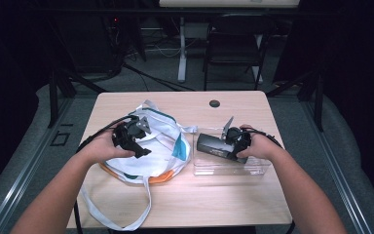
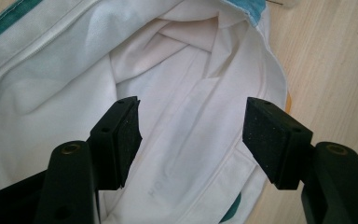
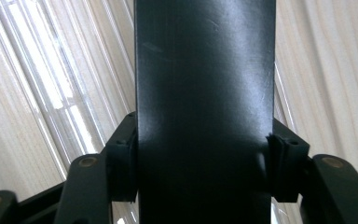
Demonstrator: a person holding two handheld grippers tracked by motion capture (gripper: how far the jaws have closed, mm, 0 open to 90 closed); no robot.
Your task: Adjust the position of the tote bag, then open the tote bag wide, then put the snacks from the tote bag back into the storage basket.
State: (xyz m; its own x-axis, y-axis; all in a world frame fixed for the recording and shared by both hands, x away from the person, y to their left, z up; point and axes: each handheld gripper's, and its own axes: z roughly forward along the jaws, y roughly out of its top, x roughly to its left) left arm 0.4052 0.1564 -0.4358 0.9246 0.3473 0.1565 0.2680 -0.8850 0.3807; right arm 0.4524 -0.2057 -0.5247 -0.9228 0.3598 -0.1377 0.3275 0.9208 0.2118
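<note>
A white cloth bag with teal and orange trim lies on the left half of the table. My left gripper hovers over it, open; in the left gripper view the jaws stand wide apart above the bag's white fabric, nothing between them. My right gripper is shut on a flat black box, held over a clear plastic tray at the right. In the right gripper view the black box runs up between the pads, with the ribbed clear tray behind it.
The light wooden table has a round cable hole near its far edge. The bag's long white strap loops toward the front edge. A black folding chair and a white desk leg stand beyond the table.
</note>
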